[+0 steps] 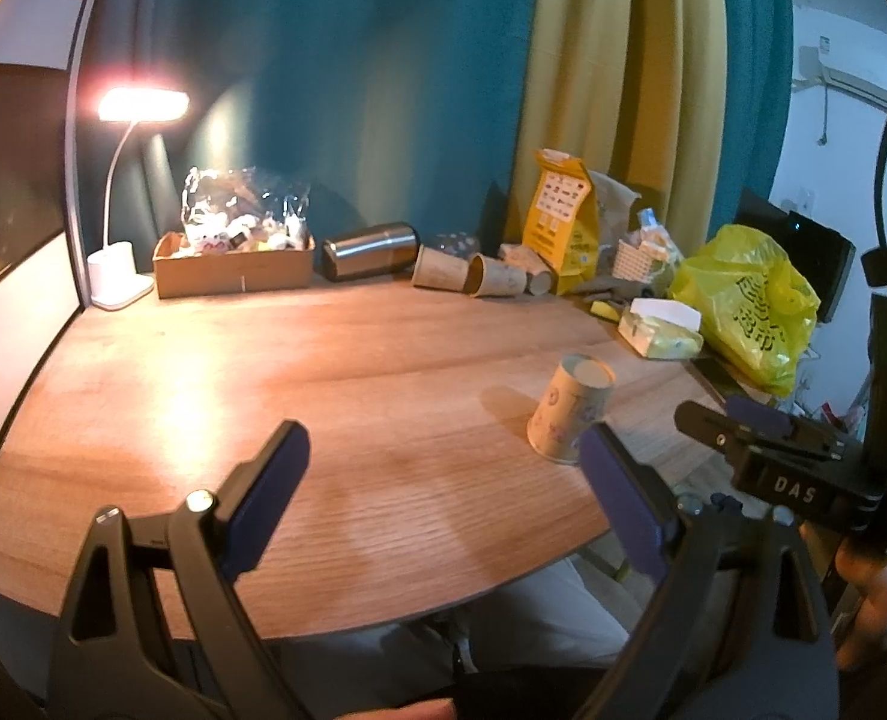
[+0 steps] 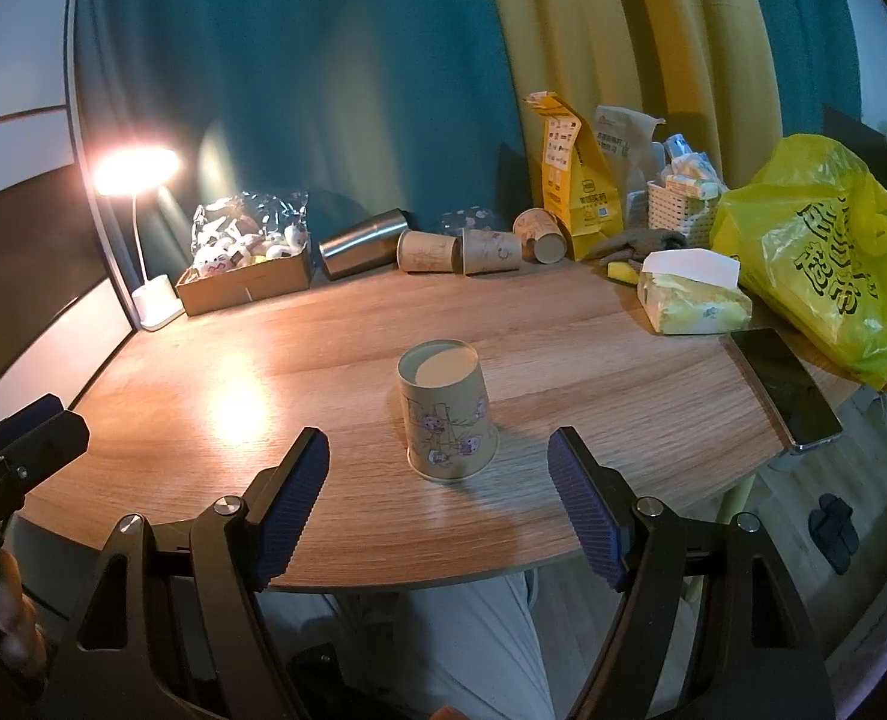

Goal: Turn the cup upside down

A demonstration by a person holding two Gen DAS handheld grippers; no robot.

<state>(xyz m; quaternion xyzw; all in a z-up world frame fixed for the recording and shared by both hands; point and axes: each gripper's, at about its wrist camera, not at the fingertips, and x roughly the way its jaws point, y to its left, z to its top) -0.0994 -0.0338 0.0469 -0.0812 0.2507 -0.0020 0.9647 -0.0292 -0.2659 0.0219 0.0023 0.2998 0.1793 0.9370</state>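
Note:
A printed paper cup (image 2: 448,414) stands upside down on the wooden table (image 2: 593,348), base up, near the front edge. It also shows in the left wrist view (image 1: 569,414), at the right. My right gripper (image 2: 437,504) is open and empty, just short of the cup, its blue pads apart on either side of the cup's line. My left gripper (image 1: 443,492) is open and empty over the table's front, left of the cup. The right gripper's body (image 1: 797,468) shows at the right of the left wrist view.
At the back lie several paper cups (image 2: 485,249) on their sides, a steel tumbler (image 2: 362,243), a cardboard box of snacks (image 2: 245,276), a lit desk lamp (image 2: 137,171), yellow bags (image 2: 815,252) and a tissue pack (image 2: 692,297). A phone (image 2: 785,387) lies at the right edge.

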